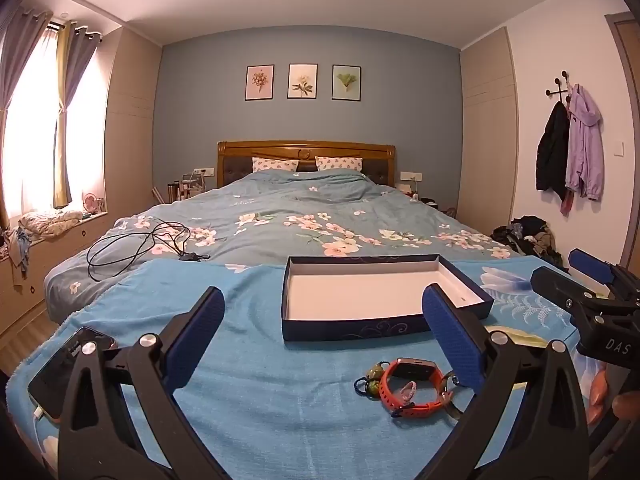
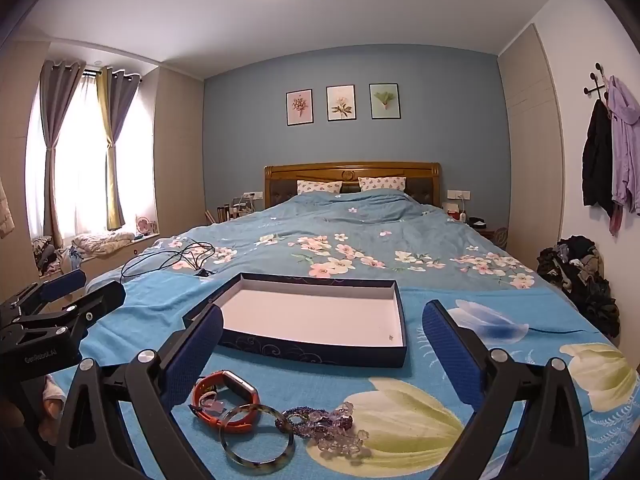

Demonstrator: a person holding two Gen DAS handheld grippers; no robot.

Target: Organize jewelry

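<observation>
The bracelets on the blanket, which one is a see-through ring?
The speckled bangle, nearest the camera in the right wrist view. It is a stiff plain hoop; the orange watch has a strap and the purple beaded bracelet is lumpy.

orange watch point(image 2: 224, 398), bangle point(image 2: 256, 438), purple beads point(image 2: 320, 424) just before empty navy box point(image 2: 312, 316)

Two markings can be read — both on gripper bodies. In the left wrist view, white capitals "DAS" stand on the black housing of the right gripper point(image 1: 568, 280) at the right edge; the word runs out of frame. In the right wrist view, small white lettering on the left gripper point(image 2: 86, 288) reads roughly "GenRobot.AI" — too small to be sure.
</observation>
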